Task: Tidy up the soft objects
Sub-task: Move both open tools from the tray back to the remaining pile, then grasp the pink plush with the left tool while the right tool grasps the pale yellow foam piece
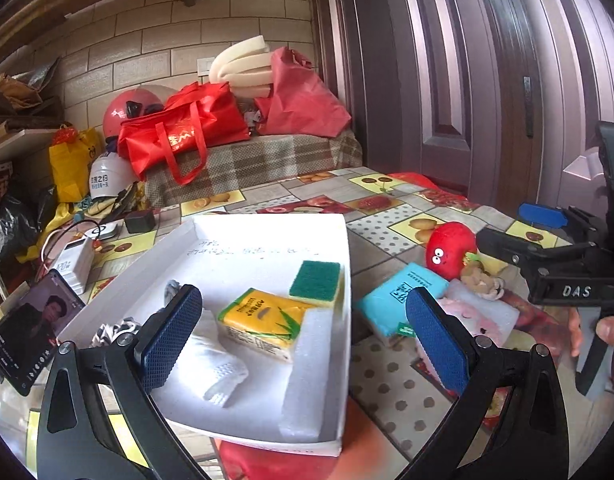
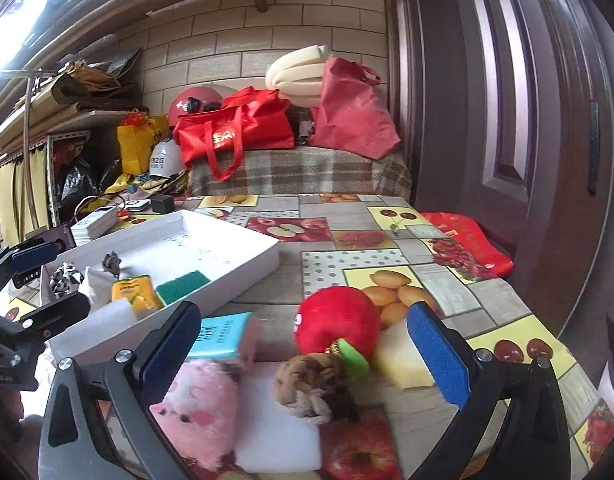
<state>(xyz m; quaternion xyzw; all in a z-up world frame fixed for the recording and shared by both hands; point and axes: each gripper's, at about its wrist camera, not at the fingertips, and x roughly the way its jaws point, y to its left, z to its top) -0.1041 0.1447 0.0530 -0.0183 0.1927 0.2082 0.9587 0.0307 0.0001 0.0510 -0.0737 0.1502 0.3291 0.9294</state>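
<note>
1. Left wrist view: the left gripper [image 1: 303,336] hangs over the white tray [image 1: 339,446] with its blue pads spread wide and nothing between them. One pad hides part of the white sock [image 1: 215,364]; a black-and-white patterned thing at the tray's near left corner is too covered to name.
2. In the tray lie the sock, a yellow tissue pack [image 1: 263,322], a green scouring sponge [image 1: 317,282] towards the far right wall, and a white foam block [image 1: 307,368] along the right wall — the far half of the tray floor is bare.
3. At the table's right edge the right gripper [image 1: 523,236] is cut off by the frame.
4. Right wrist view: the right gripper [image 2: 303,364] is likewise wide apart, gripping nothing, above a cluster near the table's front edge — pink plush [image 2: 199,412], brown plush [image 2: 311,384], red apple plush [image 2: 339,324], blue tissue pack [image 2: 221,336], a yellowish sponge [image 2: 403,360], and a white foam slab [image 2: 275,428] under the plush toys.
5. The table [image 2: 387,272] beyond the cluster lies open up to its far edge.
</note>
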